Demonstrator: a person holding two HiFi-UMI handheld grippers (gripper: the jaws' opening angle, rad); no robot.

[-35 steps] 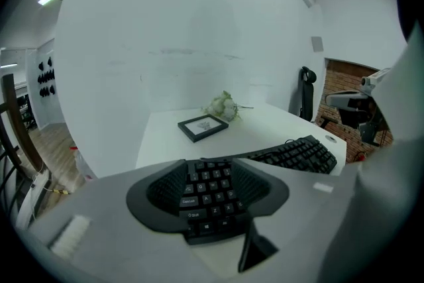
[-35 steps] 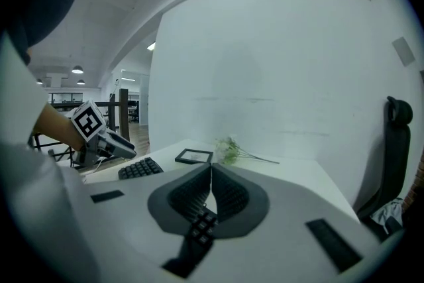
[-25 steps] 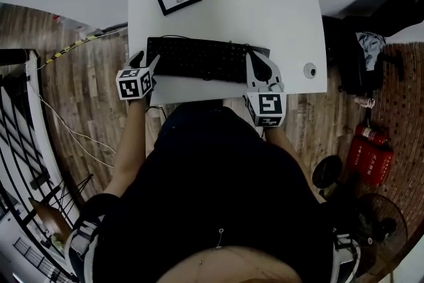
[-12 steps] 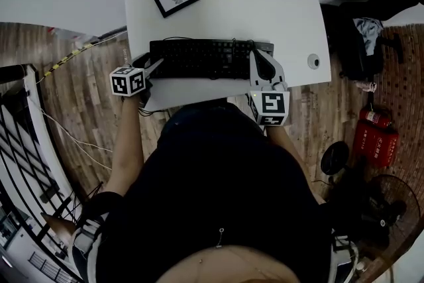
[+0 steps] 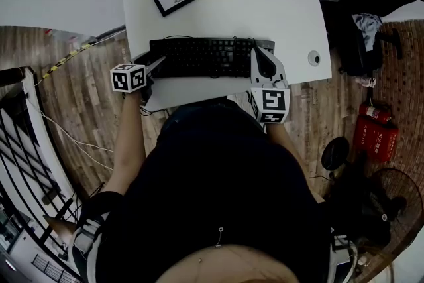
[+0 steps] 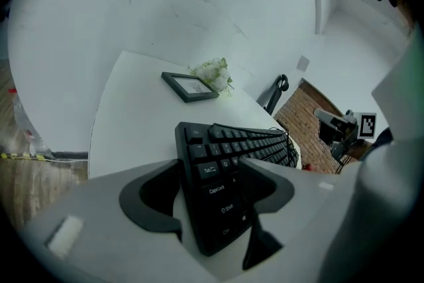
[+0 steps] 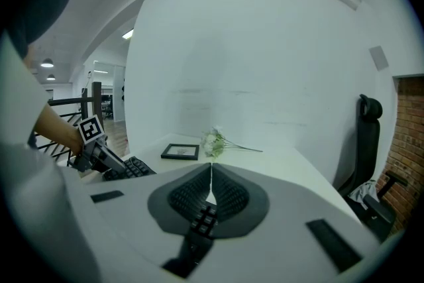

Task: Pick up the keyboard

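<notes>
Here, a slim rectangular black keyboard (image 5: 205, 57) sits on a smooth white table (image 5: 278, 3).

The left white two-jaw gripper with a marker cube (image 5: 156, 64) tilts steeply down from the outstretched bare left forearm (image 5: 130, 142). Its jaws have just been opening and stand wide apart, astride the end of the black keyboard (image 6: 232, 142). The right white two-jaw gripper (image 5: 255, 55) slants down more gently, its ribbed jaws meeting at the tips.

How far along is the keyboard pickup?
Done: the right gripper is clamped on the right end of the keyboard. In hand: the left gripper, jaws just opened wider, straddles its left end without pressing. Left: close, then lift it off the table.
</notes>
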